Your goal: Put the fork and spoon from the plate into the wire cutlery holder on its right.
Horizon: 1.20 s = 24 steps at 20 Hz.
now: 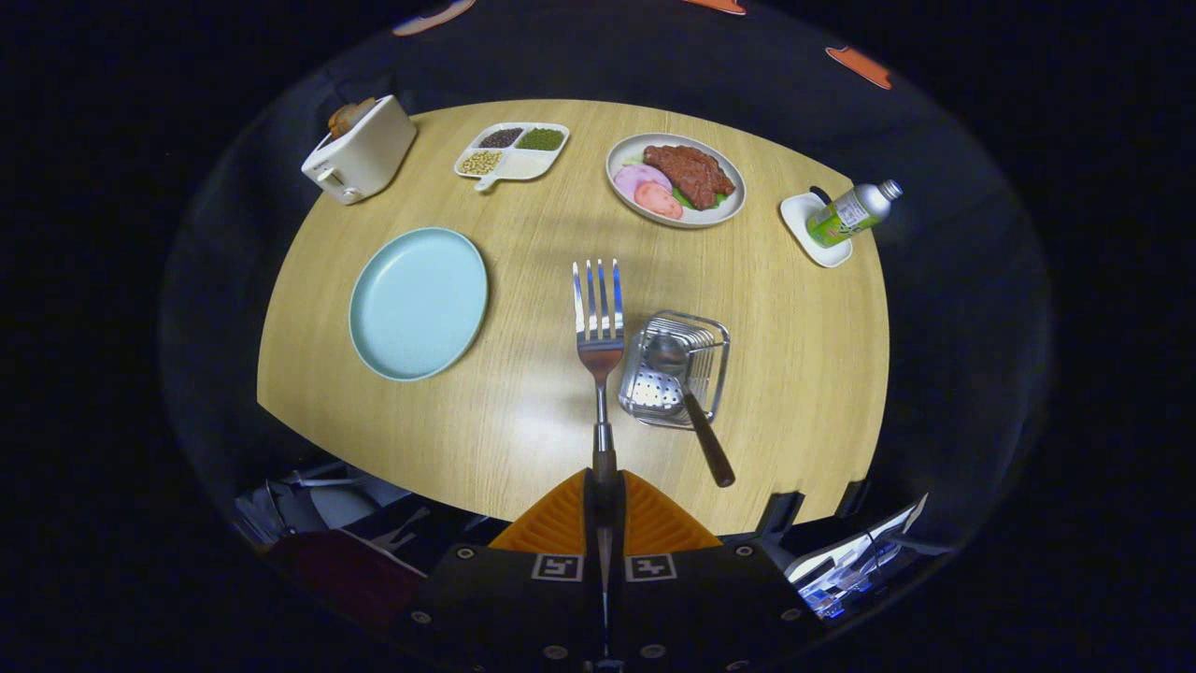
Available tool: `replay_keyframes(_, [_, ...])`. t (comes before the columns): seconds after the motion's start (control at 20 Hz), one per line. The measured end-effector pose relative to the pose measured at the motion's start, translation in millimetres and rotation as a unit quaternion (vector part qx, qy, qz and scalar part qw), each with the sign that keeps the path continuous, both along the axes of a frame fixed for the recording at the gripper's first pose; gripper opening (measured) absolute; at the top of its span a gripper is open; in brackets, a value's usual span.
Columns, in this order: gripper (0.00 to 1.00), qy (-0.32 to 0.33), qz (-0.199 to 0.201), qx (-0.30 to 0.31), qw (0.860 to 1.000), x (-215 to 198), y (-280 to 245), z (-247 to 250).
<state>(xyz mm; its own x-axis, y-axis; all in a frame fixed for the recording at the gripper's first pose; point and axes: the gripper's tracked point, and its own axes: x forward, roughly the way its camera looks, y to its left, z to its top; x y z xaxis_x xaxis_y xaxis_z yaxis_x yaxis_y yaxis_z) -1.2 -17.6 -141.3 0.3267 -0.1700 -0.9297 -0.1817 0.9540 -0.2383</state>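
1. A round light-wood table point(523, 439) carries everything; its grain runs across, and a soft glare sits on the near part. Behind it hangs the dark cloth wall of the booth, and below the table's near edge lies some dim clutter that is too blurred to name.
2. The gripper point(604, 495) is closed on the fork point(599, 327): both fingers press the dark handle end between them, with no gap left beside it.
3. The fork's long axis runs straight ahead along the fingers, tines pointing away toward the far side of the table. It is held above the tabletop, between the light blue plate point(419, 304) and the wire cutlery holder point(675, 368).
4. The plate, left of the fork, is bare.
5. The spoon point(687, 397) already stands in the holder, just right of the fork: its bowl lies down inside the basket and its brown handle leans out over the near rim, slanting toward the gripper's right.
6. Along the far side, from left to right: a cream toaster point(360, 150) with bread in it, a white divided dish of beans point(512, 151), a plate of meat and ham slices point(676, 179), and a green-labelled bottle point(852, 213) lying tilted on a small white tray point(804, 220).
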Motion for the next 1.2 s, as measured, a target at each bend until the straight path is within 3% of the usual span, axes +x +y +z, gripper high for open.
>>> replay_keyframes(0.3, [0.02, 0.048, -0.018, -0.002, 0.999, -8, -33, -18])
replay_keyframes(0.7, [0.03, 0.116, -0.069, 0.039, 0.99, -6, -36, -44])
replay_keyframes(1.0, [0.04, 0.113, -0.094, 0.03, 0.989, 6, -41, -48])
replay_keyframes(1.2, [0.11, 0.101, -0.109, 0.042, 0.988, 12, -37, -45])
